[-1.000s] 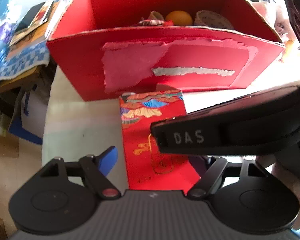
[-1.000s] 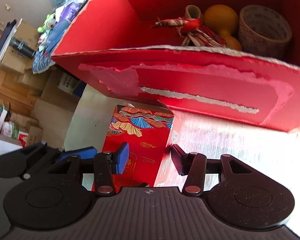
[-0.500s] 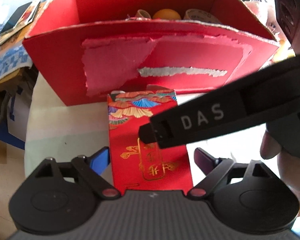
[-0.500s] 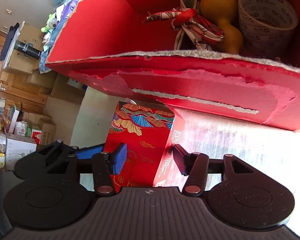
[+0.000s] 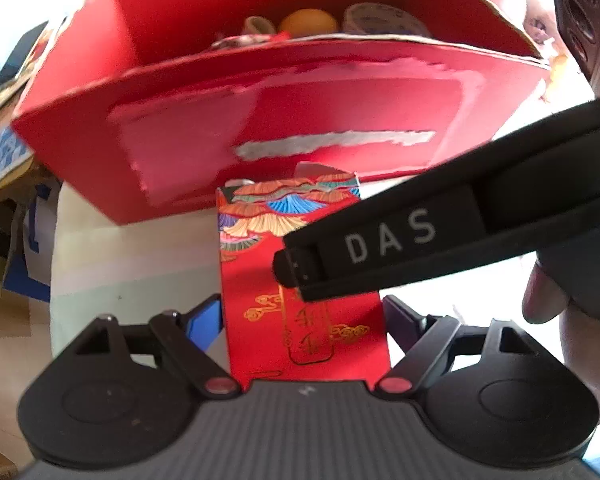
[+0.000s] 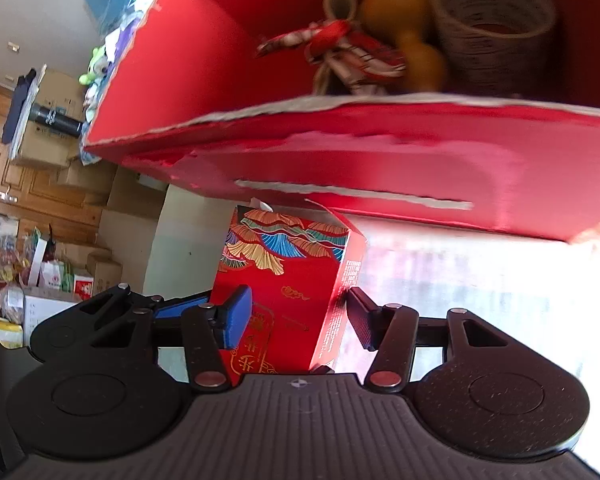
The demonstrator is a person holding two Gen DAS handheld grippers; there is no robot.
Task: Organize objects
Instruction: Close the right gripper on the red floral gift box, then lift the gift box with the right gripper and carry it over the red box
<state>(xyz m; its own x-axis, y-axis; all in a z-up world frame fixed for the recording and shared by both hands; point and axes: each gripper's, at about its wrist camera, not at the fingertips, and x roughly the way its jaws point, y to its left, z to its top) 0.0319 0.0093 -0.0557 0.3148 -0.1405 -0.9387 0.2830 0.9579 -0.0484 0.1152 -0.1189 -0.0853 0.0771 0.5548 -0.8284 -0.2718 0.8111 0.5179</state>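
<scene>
Since the earlier frames both grippers have closed in along the carton (image 5: 300,312), and the big box (image 5: 204,132) now fills more of each view. The carton, a small red pack with fan patterns and gilt lettering, lies on the white table (image 5: 140,264) just near of the big box's torn front wall, its far end under that wall's lower edge.

Left gripper (image 5: 302,320): jaws spread wider than the carton, one finger at each long side; whether the pads touch it cannot be told. Nothing is held.

Right gripper (image 6: 298,316): jaws likewise apart, the blue pad over the carton's top face near its left edge, the dark pad just beside its right side wall. No firm grip shows. In the left view its finger, marked DAS, crosses above the carton from the right.

Inside the big box, at the far right, sit a tape roll (image 6: 496,28), a gourd (image 6: 400,16) and a red patterned cloth bundle (image 6: 340,48); its left part is bare.

Step in hand, as judged: straddling the carton before a pinch. The next move calls for one gripper to close across the carton's width, lift it clear of the front wall's ragged rim, and set it in the box's bare left part. The two tools are crowded, so one should yield.
</scene>
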